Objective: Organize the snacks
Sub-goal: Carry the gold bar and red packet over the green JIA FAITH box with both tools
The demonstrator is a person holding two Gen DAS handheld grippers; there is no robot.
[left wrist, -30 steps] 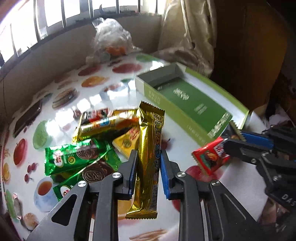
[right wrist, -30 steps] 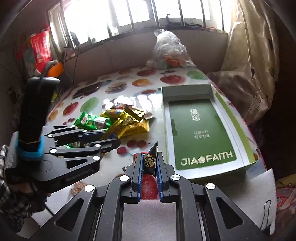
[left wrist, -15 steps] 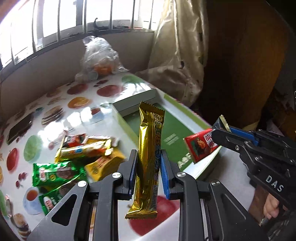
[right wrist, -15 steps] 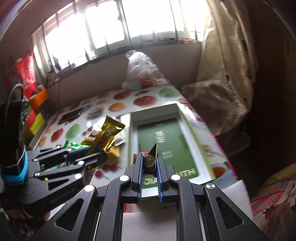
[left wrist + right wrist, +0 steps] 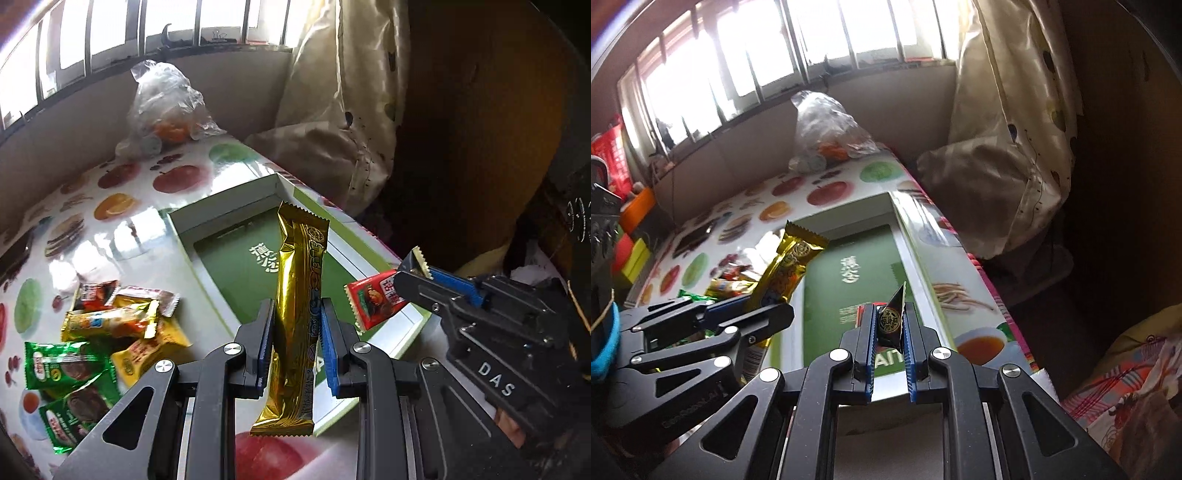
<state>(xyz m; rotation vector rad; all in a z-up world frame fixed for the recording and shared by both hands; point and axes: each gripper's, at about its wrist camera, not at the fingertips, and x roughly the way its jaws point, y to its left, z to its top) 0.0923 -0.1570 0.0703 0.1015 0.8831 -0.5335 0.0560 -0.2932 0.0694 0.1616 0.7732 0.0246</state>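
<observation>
My left gripper (image 5: 297, 317) is shut on a long gold snack bar (image 5: 301, 295), held upright above the near end of the green box tray (image 5: 229, 266). My right gripper (image 5: 889, 325) is shut on a small red and black snack packet (image 5: 892, 321), also above the tray's near end (image 5: 849, 273). The packet shows red in the left wrist view (image 5: 376, 299), to the right of the gold bar. The gold bar shows at the left of the right wrist view (image 5: 786, 269). A pile of green, yellow and red snack packets (image 5: 107, 332) lies on the table left of the tray.
The fruit-patterned table (image 5: 122, 199) carries a clear plastic bag (image 5: 166, 107) at the far end by the window. A curtain (image 5: 343, 110) hangs to the right, past the table edge. A dark phone (image 5: 696, 236) lies at the far left of the table.
Both grippers have moved right and forward with their snacks, from above the table beside the tray to above the tray's near end. Both stay shut.
</observation>
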